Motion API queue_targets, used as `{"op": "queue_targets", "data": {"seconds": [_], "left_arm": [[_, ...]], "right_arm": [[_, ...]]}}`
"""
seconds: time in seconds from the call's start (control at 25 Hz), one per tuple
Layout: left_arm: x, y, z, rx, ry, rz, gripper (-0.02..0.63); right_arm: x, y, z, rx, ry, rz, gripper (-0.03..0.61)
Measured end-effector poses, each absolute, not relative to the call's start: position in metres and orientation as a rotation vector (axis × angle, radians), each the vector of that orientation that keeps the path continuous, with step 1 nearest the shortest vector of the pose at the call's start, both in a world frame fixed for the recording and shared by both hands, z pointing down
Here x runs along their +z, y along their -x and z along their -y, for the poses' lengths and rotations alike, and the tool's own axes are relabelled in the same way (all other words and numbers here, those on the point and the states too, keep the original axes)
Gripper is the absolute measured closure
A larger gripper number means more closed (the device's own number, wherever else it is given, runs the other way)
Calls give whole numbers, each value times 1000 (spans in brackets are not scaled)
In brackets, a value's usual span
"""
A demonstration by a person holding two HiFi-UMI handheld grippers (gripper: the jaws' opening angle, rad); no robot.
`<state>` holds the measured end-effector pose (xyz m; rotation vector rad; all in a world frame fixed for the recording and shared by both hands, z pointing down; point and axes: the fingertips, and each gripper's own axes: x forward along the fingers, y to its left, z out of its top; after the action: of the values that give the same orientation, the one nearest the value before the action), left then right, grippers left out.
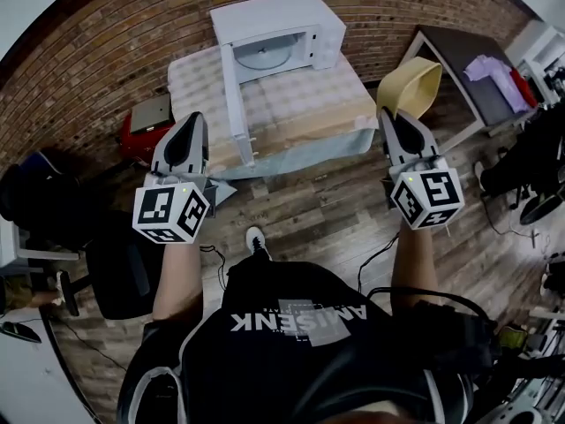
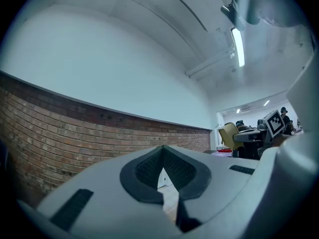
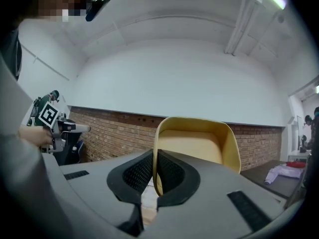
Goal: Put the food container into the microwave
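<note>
The yellow food container [image 3: 197, 143] [image 1: 411, 85] is clamped by its side wall between the right gripper's [image 3: 154, 156] [image 1: 395, 117] pads, in the air, right of the table [image 1: 305, 109]; its interior appears empty. The left gripper's [image 2: 163, 156] [image 1: 192, 122] jaws meet on nothing. The microwave [image 1: 296, 20] stands on the table, door [image 1: 232, 95] open, glass turntable [image 1: 265, 56] inside.

The person wears a black short-sleeved shirt [image 1: 291, 360] with pale grey lettering across the front, and a white shoe [image 1: 254, 238]. The left tool [image 1: 196, 120] and the right tool [image 1: 391, 115] are built alike. Each has a pale grey shell that tapers to a point, black cross-hatched pads [image 3: 172, 171] set in a black surround, and small black ribbed insets on the shell. Each carries a white cube [image 1: 170, 212] printed with black square markers. Thin black cables [image 1: 424, 291] loop beside the right forearm.
</note>
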<state>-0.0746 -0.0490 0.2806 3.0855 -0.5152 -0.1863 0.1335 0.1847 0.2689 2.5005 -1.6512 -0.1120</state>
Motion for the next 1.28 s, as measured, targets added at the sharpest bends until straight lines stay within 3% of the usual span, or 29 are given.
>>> {"op": "queue_targets", "data": {"seconds": [1.28], "left_arm": [[312,3,235,-190,-3005,289,601]], "right_arm": [[266,-181,26,-116,-2441,1551,534]]}}
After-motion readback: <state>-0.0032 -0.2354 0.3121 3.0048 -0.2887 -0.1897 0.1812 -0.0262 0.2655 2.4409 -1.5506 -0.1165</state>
